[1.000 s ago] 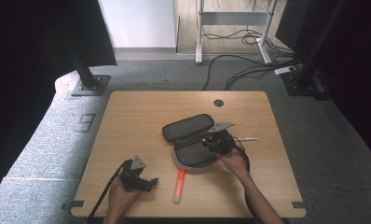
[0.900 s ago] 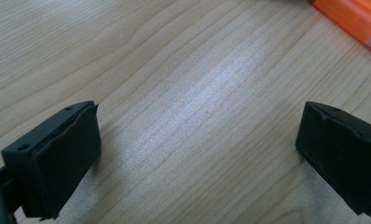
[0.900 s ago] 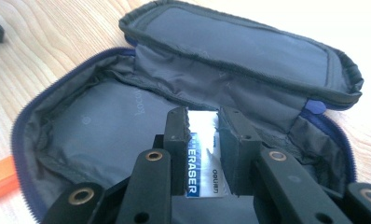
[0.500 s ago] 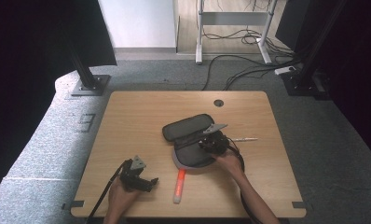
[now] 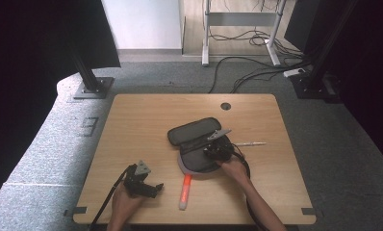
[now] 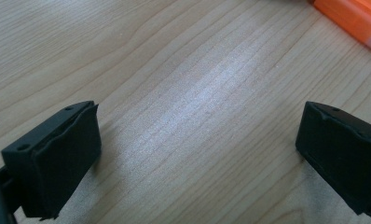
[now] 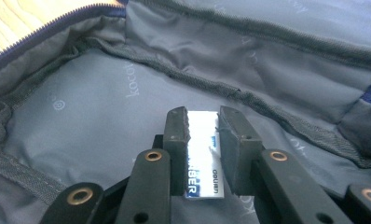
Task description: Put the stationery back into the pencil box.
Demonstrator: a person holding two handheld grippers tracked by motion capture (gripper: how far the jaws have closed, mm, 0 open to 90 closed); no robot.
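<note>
Grey fabric everywhere in the scene's centre: open dark grey zippered pencil case (image 5: 199,144) lying flat on the pale wooden table (image 5: 146,120), taken here as landmark.

High view. Right gripper (image 5: 217,151) over the case's lower half, hand behind it. Left gripper (image 5: 142,183) well down-left of the case, resting near the table's front edge. Orange-and-white marker pen (image 5: 185,191) just below the case, between the two grippers. Slim silver pen (image 5: 249,143) just right of the case.

Left gripper view. Jaws spread wide, nothing between them, bare wood grain below. Orange marker end (image 6: 356,21) at the top right corner.

Right gripper view. Right gripper (image 7: 203,126) clenched on a small white rectangular eraser with a blue printed sleeve (image 7: 201,154). Eraser upright between the pads, low over the case's grey printed lining (image 7: 95,112), inside the zipper line, near the inner fold. Whether it touches the lining: cannot tell.

Judgement on the step, placing the eraser in the case: best to lower until the eraser meets the lining, well inside the zipper, then ease the jaws apart and lift straight out, avoiding a snag on the inner seam.
</note>
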